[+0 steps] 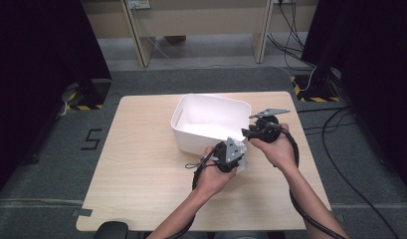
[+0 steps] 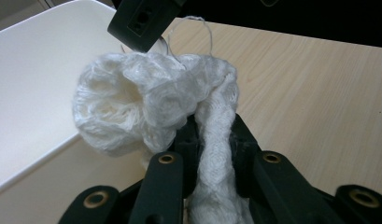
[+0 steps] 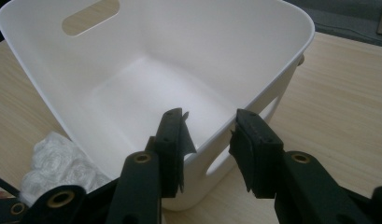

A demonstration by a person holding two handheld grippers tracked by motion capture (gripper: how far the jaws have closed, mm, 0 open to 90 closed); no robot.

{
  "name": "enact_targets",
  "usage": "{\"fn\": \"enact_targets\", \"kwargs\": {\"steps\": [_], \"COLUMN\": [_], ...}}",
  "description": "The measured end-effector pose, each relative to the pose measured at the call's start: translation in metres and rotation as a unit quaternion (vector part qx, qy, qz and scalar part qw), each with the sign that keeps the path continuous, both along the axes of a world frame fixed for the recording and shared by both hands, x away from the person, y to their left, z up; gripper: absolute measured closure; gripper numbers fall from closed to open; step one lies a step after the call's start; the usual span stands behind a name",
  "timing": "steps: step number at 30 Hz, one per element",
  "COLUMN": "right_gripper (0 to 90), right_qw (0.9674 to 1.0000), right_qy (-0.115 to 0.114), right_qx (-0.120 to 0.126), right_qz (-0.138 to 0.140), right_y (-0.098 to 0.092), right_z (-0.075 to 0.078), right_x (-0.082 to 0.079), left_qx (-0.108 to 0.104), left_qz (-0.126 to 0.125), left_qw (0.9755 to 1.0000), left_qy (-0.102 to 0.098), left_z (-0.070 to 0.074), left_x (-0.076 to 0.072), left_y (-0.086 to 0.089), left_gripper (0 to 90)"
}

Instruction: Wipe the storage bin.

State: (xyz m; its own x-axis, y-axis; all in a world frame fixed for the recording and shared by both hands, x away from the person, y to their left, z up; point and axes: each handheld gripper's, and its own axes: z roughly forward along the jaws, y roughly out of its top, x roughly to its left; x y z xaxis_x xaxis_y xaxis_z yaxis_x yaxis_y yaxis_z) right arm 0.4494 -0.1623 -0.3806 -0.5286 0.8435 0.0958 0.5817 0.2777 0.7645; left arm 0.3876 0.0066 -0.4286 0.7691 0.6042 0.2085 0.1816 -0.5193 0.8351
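Your left claw [image 2: 212, 154] is clenched on a white knitted cloth [image 2: 151, 102] beside the white plastic bin [image 3: 291, 60]; your right claw [image 3: 209, 140] straddles the bin's rim, released, above the worktop [image 1: 141, 164].

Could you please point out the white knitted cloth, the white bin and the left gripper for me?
white knitted cloth [image 2: 146, 100], left gripper view, on its bunched upper part.
white bin [image 1: 183, 137], high view, on its near outer wall.
left gripper [image 2: 215, 140], left gripper view, between its fingertips.
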Motion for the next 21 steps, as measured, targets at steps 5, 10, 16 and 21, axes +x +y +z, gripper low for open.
{"fn": "enact_targets", "kwargs": {"steps": [5,10,16,21], "right_gripper": [63.8,63.3,63.3,63.3], "right_qw": [1.0000,1.0000,1.0000,1.0000], "right_qy": [0.001,0.002,0.003,0.002], "right_qx": [0.000,0.001,0.002,0.004], "right_qz": [0.000,0.002,0.002,0.003], "right_y": [0.000,0.000,0.000,0.000], "right_z": [0.000,0.000,0.000,-0.001], "right_x": [0.000,0.000,0.000,0.000], "left_qx": [0.000,0.001,0.005,0.008], "left_qz": [-0.002,-0.005,-0.006,-0.006], "left_qw": [1.0000,1.0000,1.0000,0.9999], "left_qy": [-0.005,-0.007,-0.004,0.001], "left_z": [-0.003,-0.006,-0.014,-0.022], "left_x": [0.001,0.002,0.003,0.004], "left_y": [-0.006,-0.008,-0.010,-0.011], "left_gripper": [78.2,78.2,78.2,78.2]}}
